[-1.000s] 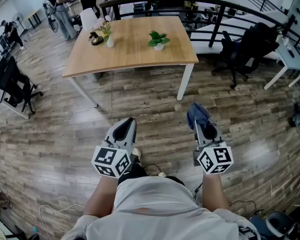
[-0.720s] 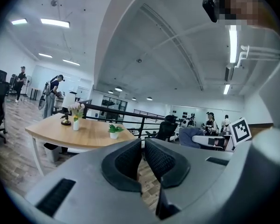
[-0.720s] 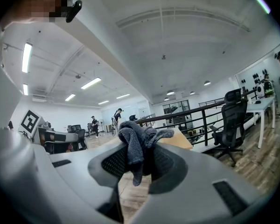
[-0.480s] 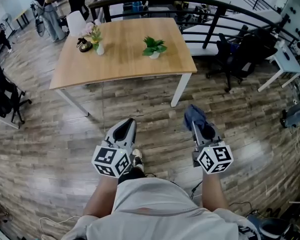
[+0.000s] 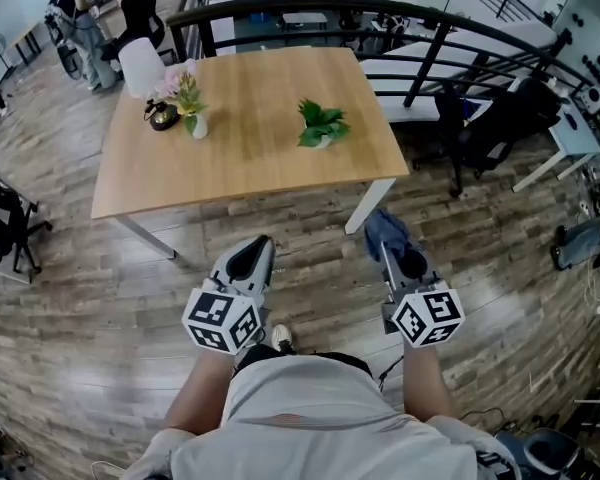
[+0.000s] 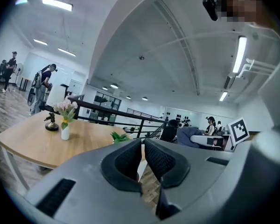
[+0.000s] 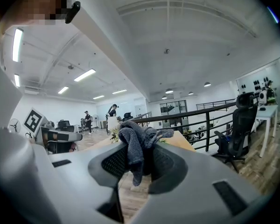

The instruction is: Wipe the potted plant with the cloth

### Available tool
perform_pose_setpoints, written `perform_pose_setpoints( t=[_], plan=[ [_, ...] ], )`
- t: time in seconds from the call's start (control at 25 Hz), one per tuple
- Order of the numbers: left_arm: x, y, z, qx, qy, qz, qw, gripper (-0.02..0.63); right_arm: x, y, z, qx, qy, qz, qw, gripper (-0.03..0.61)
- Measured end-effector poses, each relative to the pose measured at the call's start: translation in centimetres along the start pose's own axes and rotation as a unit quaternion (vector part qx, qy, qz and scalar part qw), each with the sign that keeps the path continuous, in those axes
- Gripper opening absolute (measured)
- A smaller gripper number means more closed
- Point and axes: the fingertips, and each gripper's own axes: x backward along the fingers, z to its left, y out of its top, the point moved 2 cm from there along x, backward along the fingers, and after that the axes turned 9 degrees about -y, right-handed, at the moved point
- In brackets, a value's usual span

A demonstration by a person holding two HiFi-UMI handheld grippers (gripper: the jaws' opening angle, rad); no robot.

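A small green potted plant (image 5: 321, 125) in a white pot stands on the wooden table (image 5: 242, 158), right of its middle. In the left gripper view the potted plant (image 6: 119, 136) peeks over the jaws. My right gripper (image 5: 390, 249) is shut on a dark blue-grey cloth (image 5: 386, 230), held over the floor just short of the table's near right corner. The cloth (image 7: 134, 143) bunches out above the pads in the right gripper view. My left gripper (image 5: 252, 244) hangs beside it over the floor. The left gripper (image 6: 143, 144) has its pads close together with nothing between them.
A white vase of flowers (image 5: 191, 99) and a dark ornament (image 5: 162, 116) stand at the table's far left. A white chair (image 5: 140, 65) is behind them. A black railing (image 5: 410, 13) runs behind the table, and black office chairs (image 5: 485, 118) sit to the right.
The table and plant have come nearer in the head view as the person walks towards them. Both grippers keep their pose, the right still holding the cloth.
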Motion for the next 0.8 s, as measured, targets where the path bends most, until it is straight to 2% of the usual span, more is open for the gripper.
perform_pose_setpoints(
  t=[0.2, 0.48, 0.8],
  plan=[
    [-2.1, 1.3, 4.8, -0.001, -0.006, 0.001, 1.0000, 0.031, -4.6, 0.0, 1.1, 0.002, -0.004, 0.008, 1.000, 0.153],
    [-5.3, 1.8, 8.8, 0.015, -0.008, 0.004, 0.9998, 0.031, -10.2, 0.7, 0.3, 0.003, -0.001, 0.018, 1.000, 0.152],
    [-10.7, 3.3, 13.0, 0.026, 0.023, -0.008, 0.9993, 0.031, -18.2, 2.8, -2.5, 0.014, 0.029, 0.021, 0.999, 0.152]
  ],
)
